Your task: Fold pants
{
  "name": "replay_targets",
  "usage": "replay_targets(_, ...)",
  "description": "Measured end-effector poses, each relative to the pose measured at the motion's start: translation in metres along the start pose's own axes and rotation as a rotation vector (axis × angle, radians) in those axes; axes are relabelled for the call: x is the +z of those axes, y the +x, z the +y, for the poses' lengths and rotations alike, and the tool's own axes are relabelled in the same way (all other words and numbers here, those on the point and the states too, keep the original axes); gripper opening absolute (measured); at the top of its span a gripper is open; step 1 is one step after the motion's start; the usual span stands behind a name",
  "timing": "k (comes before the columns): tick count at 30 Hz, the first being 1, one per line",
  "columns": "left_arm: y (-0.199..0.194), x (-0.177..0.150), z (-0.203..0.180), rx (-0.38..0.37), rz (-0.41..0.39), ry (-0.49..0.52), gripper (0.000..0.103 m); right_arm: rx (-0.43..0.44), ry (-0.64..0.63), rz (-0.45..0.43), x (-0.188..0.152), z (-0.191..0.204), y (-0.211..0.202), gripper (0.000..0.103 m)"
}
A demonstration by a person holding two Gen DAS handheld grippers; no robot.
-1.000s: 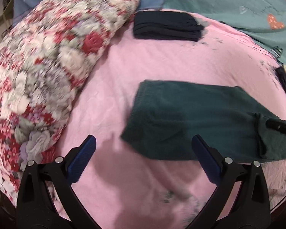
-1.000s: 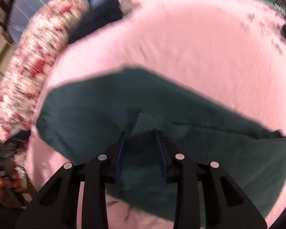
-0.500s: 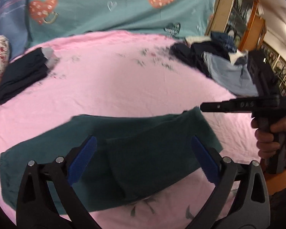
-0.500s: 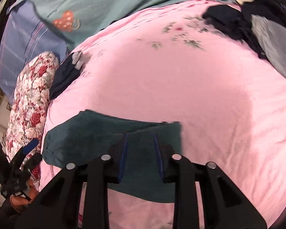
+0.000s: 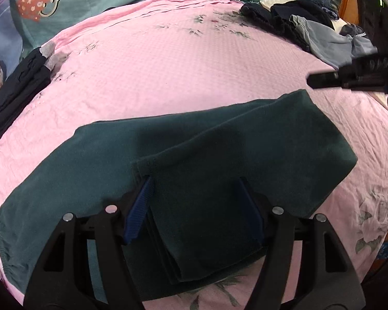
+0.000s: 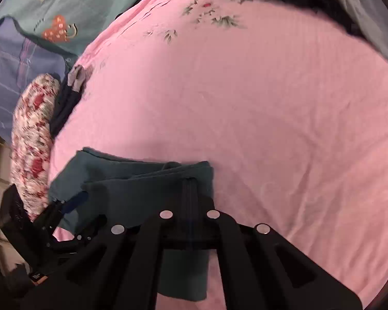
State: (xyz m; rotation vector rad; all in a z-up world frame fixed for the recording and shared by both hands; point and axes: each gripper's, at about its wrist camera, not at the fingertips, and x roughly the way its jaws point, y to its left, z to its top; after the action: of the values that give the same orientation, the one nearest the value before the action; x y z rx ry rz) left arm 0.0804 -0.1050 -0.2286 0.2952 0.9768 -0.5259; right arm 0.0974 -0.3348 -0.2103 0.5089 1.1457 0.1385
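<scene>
In the left wrist view, the green pants (image 5: 219, 160) are seen half-folded on the near pink bedspread (image 5: 194, 64), and the left gripper (image 5: 196, 206), wide a moment ago, has been closing around the folded-over layer. In the right wrist view, the right gripper (image 6: 190, 196) has just been pinched shut over the near right fold; whether cloth is caught cannot be told.

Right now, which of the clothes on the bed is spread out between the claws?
The dark green pants, lying flat nearest the claws; the navy garment sits folded aside, and the others are heaped far off.
</scene>
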Motion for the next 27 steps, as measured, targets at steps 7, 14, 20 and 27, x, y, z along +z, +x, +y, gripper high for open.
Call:
replay_targets(7,0.0,-0.002,-0.001,0.006,0.002,0.008,0.07,0.024,-0.109,0.008,0.012,0.034,0.009,0.006)
replay_targets(14,0.0,-0.002,-0.001,0.003,0.007,0.006,0.072,-0.02,-0.087,-0.002,0.017,0.02,0.02,0.0)
replay_targets(20,0.001,-0.001,-0.003,0.002,0.009,0.01,0.074,-0.121,-0.153,-0.039,0.011,0.039,-0.011,0.011)
replay_targets(27,0.003,-0.001,-0.005,-0.006,0.014,0.022,0.077,-0.125,-0.235,0.054,-0.026,0.048,-0.011,0.011)
